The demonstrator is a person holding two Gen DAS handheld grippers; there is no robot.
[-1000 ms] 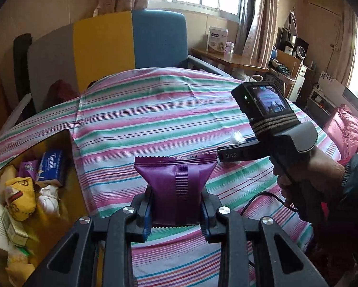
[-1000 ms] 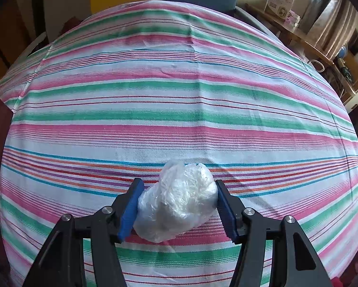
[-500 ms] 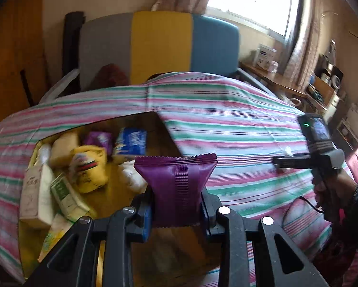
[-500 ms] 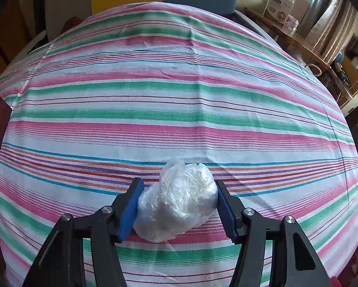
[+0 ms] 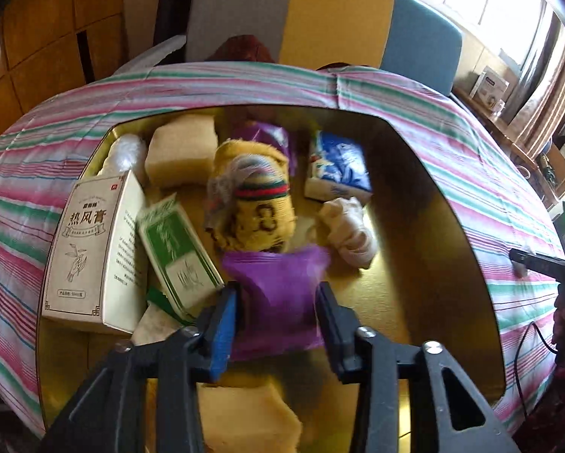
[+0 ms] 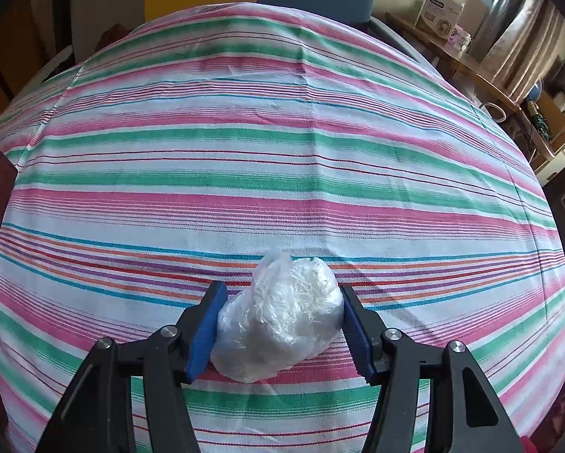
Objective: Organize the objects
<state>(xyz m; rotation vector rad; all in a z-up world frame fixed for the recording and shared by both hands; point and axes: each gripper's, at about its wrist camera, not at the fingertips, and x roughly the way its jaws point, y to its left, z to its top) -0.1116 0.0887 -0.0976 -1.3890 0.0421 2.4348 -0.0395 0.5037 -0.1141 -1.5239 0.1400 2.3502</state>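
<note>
Over the box, between the opening jaws of the left gripper [image 5: 277, 311], sits the purple packet [image 5: 278, 302]. It's blurred, and there's a visible gap at the right pad, so I'd say it's being let go and is about to drop, though I can't tell if the left pad still touches it.

Below it the gold-lined box [image 5: 426, 264] is already pretty full: a yellow knitted thing [image 5: 256, 204], a white carton with Chinese print [image 5: 93, 253], a green-and-white carton [image 5: 178, 253], a blue tissue pack [image 5: 337, 168], a white knotted cloth [image 5: 348, 232], two tan sponge-like blocks [image 5: 182, 149], another purple pack at the back [image 5: 269, 136]. So most of the sorting looks done.

What's left, as far as I can see: the white crinkly plastic bundle [image 6: 278, 315]. The right gripper [image 6: 278, 324] has its jaws clamped on it, both blue pads pressed into its sides, down near the striped cloth [image 6: 282, 151]. Can't tell if it's resting on the cloth or lifted just off it. No other loose items show on the cloth, so that bundle is probably the last one for the box.
</note>
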